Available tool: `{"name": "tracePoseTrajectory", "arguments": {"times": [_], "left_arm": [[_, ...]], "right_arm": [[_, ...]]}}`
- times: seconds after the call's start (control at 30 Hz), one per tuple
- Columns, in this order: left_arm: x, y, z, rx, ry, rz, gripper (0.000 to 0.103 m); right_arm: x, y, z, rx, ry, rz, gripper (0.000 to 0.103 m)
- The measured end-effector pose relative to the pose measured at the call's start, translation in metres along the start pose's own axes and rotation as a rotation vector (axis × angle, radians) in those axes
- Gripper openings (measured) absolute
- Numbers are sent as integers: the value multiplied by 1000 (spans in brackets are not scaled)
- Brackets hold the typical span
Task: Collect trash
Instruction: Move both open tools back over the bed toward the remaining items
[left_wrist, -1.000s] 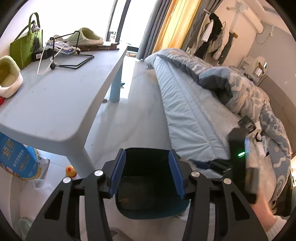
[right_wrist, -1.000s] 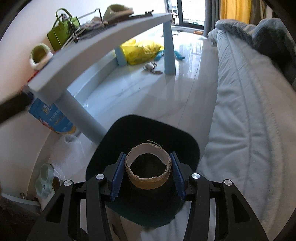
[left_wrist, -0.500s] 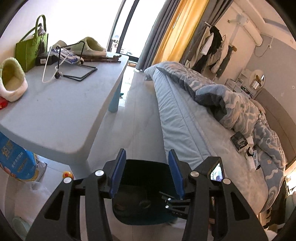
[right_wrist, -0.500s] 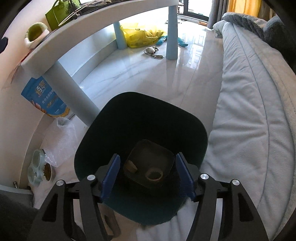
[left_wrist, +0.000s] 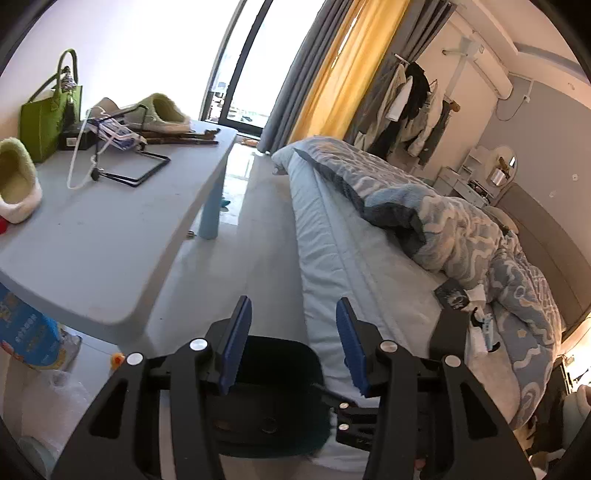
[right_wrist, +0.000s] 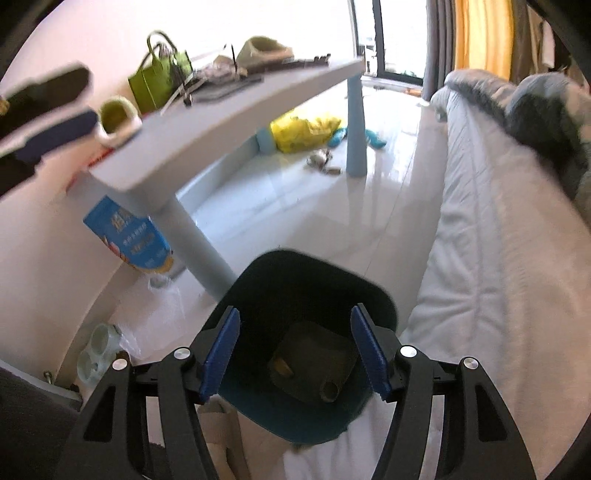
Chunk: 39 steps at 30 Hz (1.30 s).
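Trash roll (right_wrist: 330, 392) is lying at the bin (right_wrist: 310, 280) bottom, straight below the right gripper (right_wrist: 295, 350), whose jaws have just been opening and are standing apart, empty. Left gripper (left_wrist: 291, 345) is hovering beside, jaws apart, nothing between.

The bench (left_wrist: 96, 236) carried a green bag (left_wrist: 42, 122) and slippers (left_wrist: 16, 181) along its far edge.
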<state>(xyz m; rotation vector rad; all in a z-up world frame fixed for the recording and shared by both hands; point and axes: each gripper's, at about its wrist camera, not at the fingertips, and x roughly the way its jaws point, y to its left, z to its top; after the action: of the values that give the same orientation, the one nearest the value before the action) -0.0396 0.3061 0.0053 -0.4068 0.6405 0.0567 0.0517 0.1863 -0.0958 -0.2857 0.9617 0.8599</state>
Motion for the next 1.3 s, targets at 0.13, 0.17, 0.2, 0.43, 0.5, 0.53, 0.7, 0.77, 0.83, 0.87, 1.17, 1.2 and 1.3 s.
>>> {"name": "tracePoseTrajectory", "arguments": {"times": [0.13, 0.17, 0.2, 0.43, 0.5, 0.53, 0.7, 0.77, 0.83, 0.87, 1.17, 1.2, 1.3], "left_arm": [[1, -21, 1, 34, -12, -8, 54], [2, -27, 1, 39, -13, -12, 55], [2, -33, 1, 43, -14, -21, 56], [14, -71, -1, 79, -5, -52, 60], [20, -83, -4, 90, 3, -62, 61], [22, -88, -6, 94, 7, -67, 62], [32, -116, -12, 120, 26, -96, 64], [35, -126, -14, 131, 33, -106, 66], [39, -137, -18, 146, 40, -116, 67], [42, -144, -20, 155, 47, -122, 68], [62, -191, -39, 204, 105, -169, 74], [64, -195, -40, 208, 110, -173, 75], [71, -209, -47, 221, 134, -190, 77]], "right_arm": [[-27, -16, 1, 15, -54, -12, 64], [-34, -22, 1, 21, -69, -15, 64], [-39, -27, 1, 25, -78, -17, 64], [-78, -64, -6, 51, -136, -55, 64], [-88, -75, -10, 61, -148, -72, 64], [-93, -81, -11, 68, -155, -80, 64], [-118, -112, -18, 102, -193, -129, 64], [-126, -123, -22, 113, -202, -150, 64], [-135, -137, -26, 132, -214, -169, 64], [-141, -145, -29, 144, -219, -180, 64], [-176, -197, -56, 216, -246, -263, 64], [-178, -202, -59, 223, -244, -270, 64], [-186, -216, -69, 247, -242, -299, 71]]}}
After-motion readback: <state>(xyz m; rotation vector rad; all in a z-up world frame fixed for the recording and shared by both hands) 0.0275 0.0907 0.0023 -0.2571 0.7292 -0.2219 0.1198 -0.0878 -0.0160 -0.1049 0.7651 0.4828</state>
